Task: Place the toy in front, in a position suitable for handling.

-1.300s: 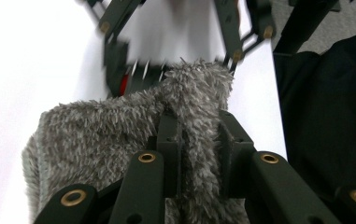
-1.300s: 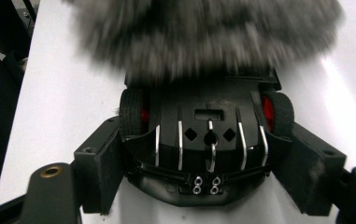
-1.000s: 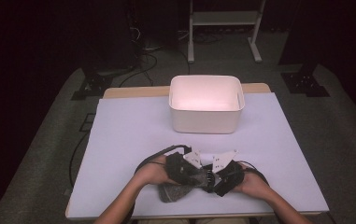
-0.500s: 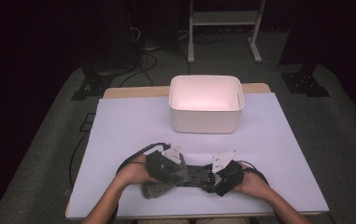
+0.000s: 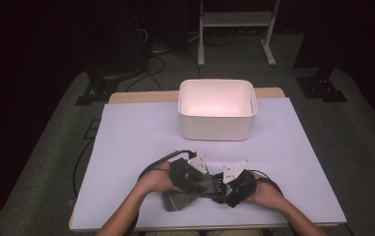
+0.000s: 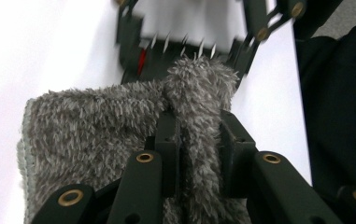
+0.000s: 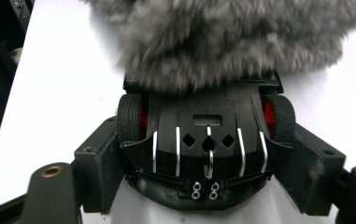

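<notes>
Toy car sits on the white table, at the near edge, well short of the white bin and slightly left of it. A grey fuzzy cloth lies over the car's far end (far as seen from the right gripper view) and spills onto the table on the left side.

Right gripper: jaws spread wide and clamped on the car's rear end, one pad against each flank just behind the rear wheels. Grip looks square; car is level on the table.

Left gripper: jaws nearly together, pinching a raised fold of the cloth between the pads. In the left gripper view the car's rear fins show just beyond the fold, so the pinch is right over the car.

Step in hand, as I read it: wiping or uncovering the car with the cloth while the other hand steadies it. Which of the two I cannot tell.

Next move calls for: right grip held firm, left hand drawing the fold along or off the body without dragging the car sideways. Risk: fibres snagging on the fins. Bin appears empty.
</notes>
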`<state>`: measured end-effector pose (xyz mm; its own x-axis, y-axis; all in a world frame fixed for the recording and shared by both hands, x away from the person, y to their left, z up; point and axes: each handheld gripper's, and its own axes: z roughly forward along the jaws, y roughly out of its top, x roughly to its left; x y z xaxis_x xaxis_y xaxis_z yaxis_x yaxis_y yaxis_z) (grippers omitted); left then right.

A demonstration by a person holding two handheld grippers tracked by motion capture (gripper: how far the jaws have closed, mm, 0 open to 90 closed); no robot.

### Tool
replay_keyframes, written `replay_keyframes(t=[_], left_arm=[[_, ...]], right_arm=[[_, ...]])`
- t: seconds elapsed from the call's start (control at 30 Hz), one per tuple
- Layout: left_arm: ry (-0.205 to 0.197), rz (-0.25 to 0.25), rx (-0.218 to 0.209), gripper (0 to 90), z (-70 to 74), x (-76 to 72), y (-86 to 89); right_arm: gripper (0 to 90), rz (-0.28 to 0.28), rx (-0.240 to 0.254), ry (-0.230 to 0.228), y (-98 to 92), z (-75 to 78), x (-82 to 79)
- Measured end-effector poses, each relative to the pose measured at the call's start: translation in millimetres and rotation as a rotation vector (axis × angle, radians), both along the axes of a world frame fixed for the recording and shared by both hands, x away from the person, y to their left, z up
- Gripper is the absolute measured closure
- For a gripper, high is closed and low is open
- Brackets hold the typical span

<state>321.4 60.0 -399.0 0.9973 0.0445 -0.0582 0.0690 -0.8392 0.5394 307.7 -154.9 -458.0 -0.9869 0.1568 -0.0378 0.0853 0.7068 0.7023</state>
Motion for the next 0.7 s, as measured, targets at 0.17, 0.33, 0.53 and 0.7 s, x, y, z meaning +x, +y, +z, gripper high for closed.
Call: replay_keyframes(t=[0.17, 0.33, 0.53, 0.7], left_arm=[[0.004, 0.045, -0.011, 71.3, -0.7, 1.4, 18.0], [-0.009, 0.058, 0.006, 53.7, 8.5, -1.7, 16.3], [0.002, 0.144, 0.001, 42.4, 16.7, 6.1, 24.0], [0.033, 0.123, 0.022, 51.7, 5.7, 8.5, 17.9]], right_arm=[[23.2, 0.006, -0.001, -0.001, 0.1, -0.2, 1.2], [23.1, 0.001, 0.002, 0.001, -0.2, -0.4, 1.2], [22.9, 0.001, 0.006, 0.009, -0.5, 1.6, 1.7], [23.0, 0.006, -0.004, -0.001, 0.4, 1.3, 1.3]])
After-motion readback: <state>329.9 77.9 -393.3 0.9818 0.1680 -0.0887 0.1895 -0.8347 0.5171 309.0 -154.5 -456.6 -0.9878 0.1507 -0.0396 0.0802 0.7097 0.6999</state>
